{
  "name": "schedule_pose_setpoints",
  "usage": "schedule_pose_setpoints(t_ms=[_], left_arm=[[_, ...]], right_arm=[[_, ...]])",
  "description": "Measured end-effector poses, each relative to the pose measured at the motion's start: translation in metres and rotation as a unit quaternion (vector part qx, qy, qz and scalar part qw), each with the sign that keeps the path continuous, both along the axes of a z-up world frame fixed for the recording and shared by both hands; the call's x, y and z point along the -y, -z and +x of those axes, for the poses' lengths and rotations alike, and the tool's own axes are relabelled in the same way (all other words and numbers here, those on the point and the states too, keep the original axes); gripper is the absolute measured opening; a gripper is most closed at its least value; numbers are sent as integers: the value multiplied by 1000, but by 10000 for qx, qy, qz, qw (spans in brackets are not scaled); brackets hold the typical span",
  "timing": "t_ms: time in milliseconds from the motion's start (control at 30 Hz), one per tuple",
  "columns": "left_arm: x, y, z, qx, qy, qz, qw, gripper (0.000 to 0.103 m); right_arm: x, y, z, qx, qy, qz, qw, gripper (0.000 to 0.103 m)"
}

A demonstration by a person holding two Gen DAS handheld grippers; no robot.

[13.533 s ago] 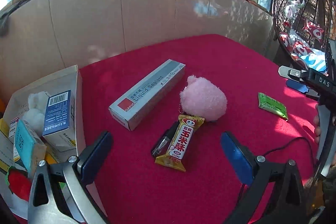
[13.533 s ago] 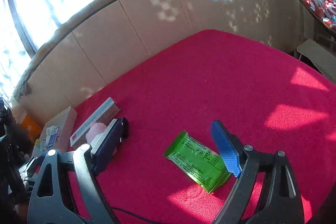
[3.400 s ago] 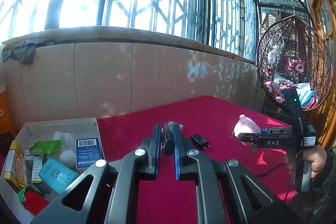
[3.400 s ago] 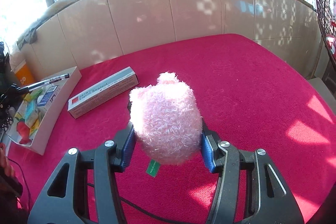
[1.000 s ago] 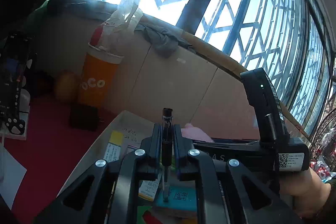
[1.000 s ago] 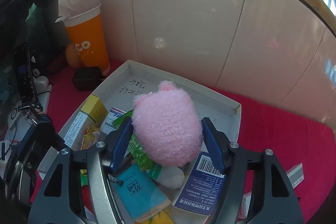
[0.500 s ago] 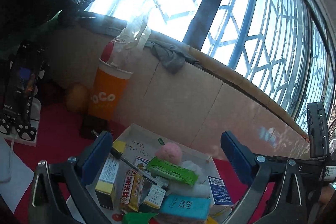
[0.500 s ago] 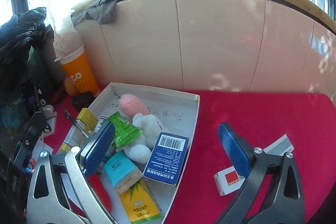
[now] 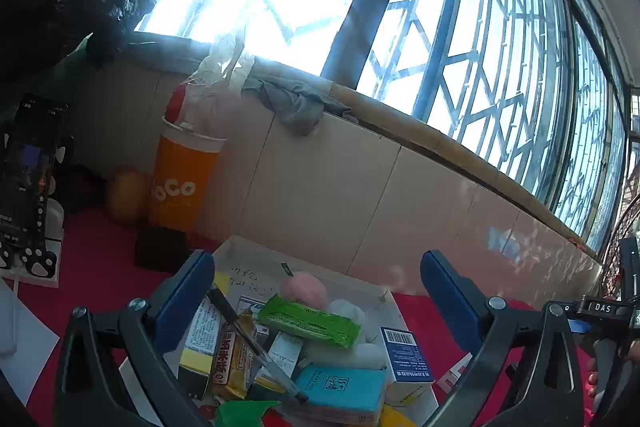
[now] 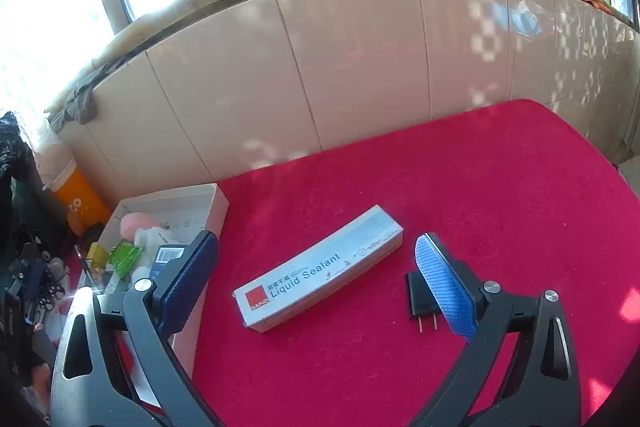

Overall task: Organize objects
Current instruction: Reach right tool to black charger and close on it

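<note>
My left gripper (image 9: pixel 316 287) is open and empty above the white box (image 9: pixel 248 255). In the box lie the pink plush (image 9: pixel 304 289), a green packet (image 9: pixel 308 319), a black pen (image 9: pixel 252 339), a snack bar (image 9: pixel 230 359) and small cartons. My right gripper (image 10: pixel 316 279) is open and empty over the red cloth. The grey Liquid Sealant box (image 10: pixel 320 267) lies between its jaws. A black plug adapter (image 10: pixel 418 293) lies beside the right finger (image 10: pixel 444 287). The white box (image 10: pixel 208 199) sits at the left in the right wrist view.
An orange cup (image 9: pixel 180 183) and a small black block (image 9: pixel 160 253) stand behind the box by the tiled wall (image 9: pixel 340 195). A phone on a stand (image 9: pixel 28 171) is at the far left. The red table (image 10: pixel 480 187) curves away at the right.
My right gripper has swung right from over the white box to over the sealant box and plug adapter. My left gripper stays open over the box, a little closer.
</note>
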State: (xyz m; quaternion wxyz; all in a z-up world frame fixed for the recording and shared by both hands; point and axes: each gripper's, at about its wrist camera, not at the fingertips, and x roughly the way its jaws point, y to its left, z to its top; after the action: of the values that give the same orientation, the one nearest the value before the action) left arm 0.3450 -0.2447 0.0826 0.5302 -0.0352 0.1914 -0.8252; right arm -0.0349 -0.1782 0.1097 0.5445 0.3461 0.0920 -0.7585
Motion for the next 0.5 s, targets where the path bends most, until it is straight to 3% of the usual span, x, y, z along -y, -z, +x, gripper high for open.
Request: schedule_pose_setpoints(t_ms=[333,500], left_arm=[[-9,2,-34,888,78,-175,9959,103],[-10,4,-43,1124,163,-184,9934,103]], right_arm=[[-36,58,-73,348,941,689,9926,100],[-37,73,-84,190,1122,929,9892,100]])
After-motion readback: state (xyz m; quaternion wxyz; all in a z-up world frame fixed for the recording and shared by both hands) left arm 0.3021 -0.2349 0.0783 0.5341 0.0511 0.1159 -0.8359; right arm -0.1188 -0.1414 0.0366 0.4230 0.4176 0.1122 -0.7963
